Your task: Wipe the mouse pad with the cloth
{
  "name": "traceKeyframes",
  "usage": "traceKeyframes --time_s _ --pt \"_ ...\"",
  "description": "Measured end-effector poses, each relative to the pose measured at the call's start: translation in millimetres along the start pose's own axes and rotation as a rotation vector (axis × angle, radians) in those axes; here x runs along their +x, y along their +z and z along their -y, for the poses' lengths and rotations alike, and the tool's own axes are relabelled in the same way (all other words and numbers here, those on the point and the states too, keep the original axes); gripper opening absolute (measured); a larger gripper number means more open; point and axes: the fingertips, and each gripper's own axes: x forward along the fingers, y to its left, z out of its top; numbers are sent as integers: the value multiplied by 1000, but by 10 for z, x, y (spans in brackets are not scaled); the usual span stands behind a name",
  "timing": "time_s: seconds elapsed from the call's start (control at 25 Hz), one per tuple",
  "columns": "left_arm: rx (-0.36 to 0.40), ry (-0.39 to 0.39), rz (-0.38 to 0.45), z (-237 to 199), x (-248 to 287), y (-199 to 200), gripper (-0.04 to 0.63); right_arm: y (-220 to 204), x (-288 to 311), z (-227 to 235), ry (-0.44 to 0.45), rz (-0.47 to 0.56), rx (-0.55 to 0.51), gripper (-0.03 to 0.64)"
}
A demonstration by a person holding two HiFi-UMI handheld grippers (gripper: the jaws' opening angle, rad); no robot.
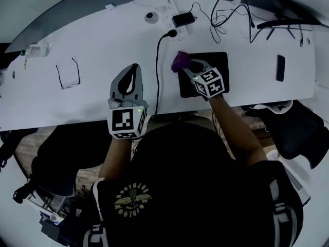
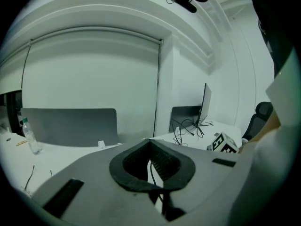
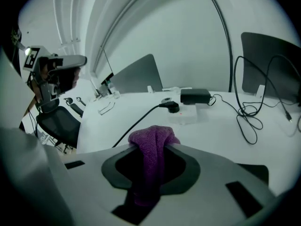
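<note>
One cloth (image 1: 180, 60): purple, nubby terry, bunched into a lump. It sits upper centre of the head view, at the top-left corner of the one black mouse pad (image 1: 216, 60) on the white tabletop (image 1: 92, 40). Two claws. Right claw (image 1: 189, 67) is clamped on the cloth, w/ fabric draping down btwn its jaws. Left claw (image 1: 134, 68) has jaws together, nothing in them, and is left of the pad, apart from it.

Right claw (image 3: 151, 147) clamps the purple cloth (image 3: 150, 136) above the white desk (image 3: 117, 119).
</note>
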Motion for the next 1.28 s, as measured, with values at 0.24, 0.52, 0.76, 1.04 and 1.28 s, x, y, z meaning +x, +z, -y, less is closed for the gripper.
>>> traceKeyframes --time_s 0.24,0.52,0.76,1.04,1.28 --pt "2 -33 29 8 68 146 2 -275 243 118 -40 -128 -9 86" --pt "7 -45 21 182 77 235 2 -536 64 508 -91 -179 54 86" --pt "33 -5 43 535 103 499 2 -659 -236 918 -92 -145 95 86" --pt "33 96 93 841 15 743 2 -765 -491 1310 -60 -137 73 86" --pt "-5 169 110 1055 -85 742 2 -845 -678 1606 -53 -147 53 86"
